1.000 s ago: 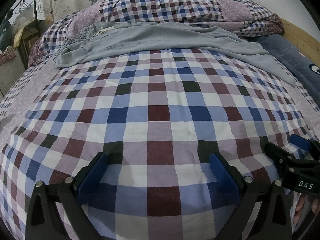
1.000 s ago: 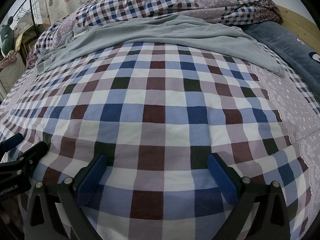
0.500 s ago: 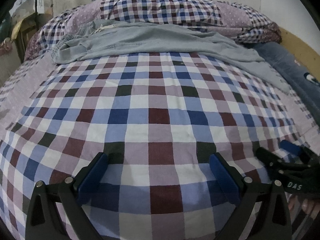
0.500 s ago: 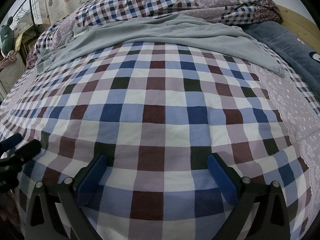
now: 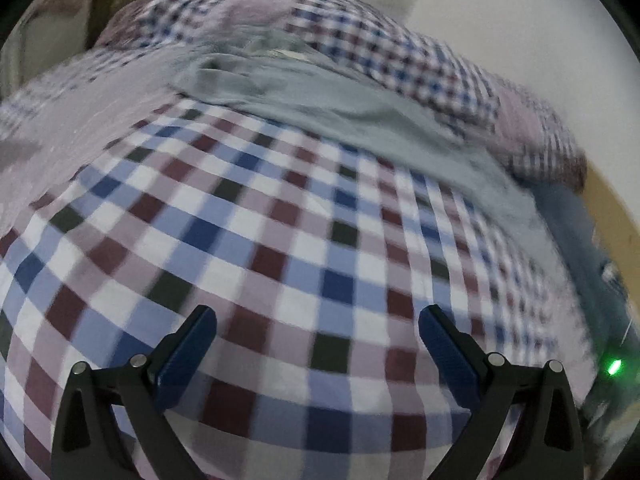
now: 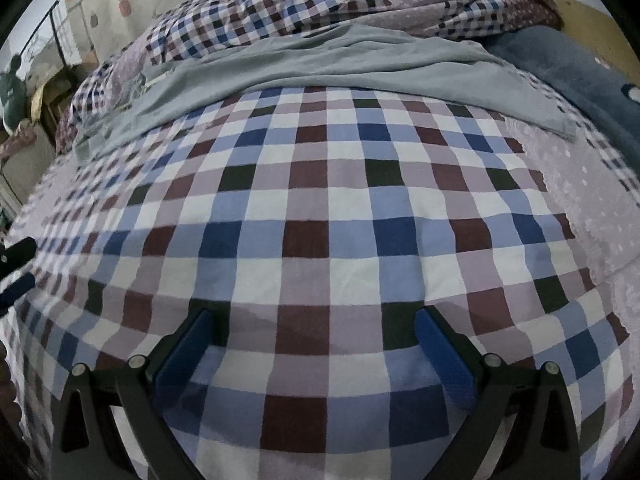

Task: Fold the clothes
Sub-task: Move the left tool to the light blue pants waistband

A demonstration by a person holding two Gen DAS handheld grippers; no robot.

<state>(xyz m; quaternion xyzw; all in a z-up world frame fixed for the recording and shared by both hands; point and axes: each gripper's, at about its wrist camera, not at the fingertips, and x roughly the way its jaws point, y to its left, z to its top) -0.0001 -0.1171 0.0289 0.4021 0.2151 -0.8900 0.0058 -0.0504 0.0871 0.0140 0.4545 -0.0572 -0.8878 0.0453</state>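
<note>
Both tongs are spread wide and hold nothing: the left gripper (image 5: 318, 322) and right gripper (image 6: 314, 324) hover over a checked cotton bedsheet (image 6: 320, 216). The soft, rumpled grey garment (image 6: 320, 66) lies stretched across the far side, below a checked quilt (image 6: 304, 0).

left wrist: motion-blurred, dim | right wrist: sharp; soft even light; fisheye-bent edges
</note>
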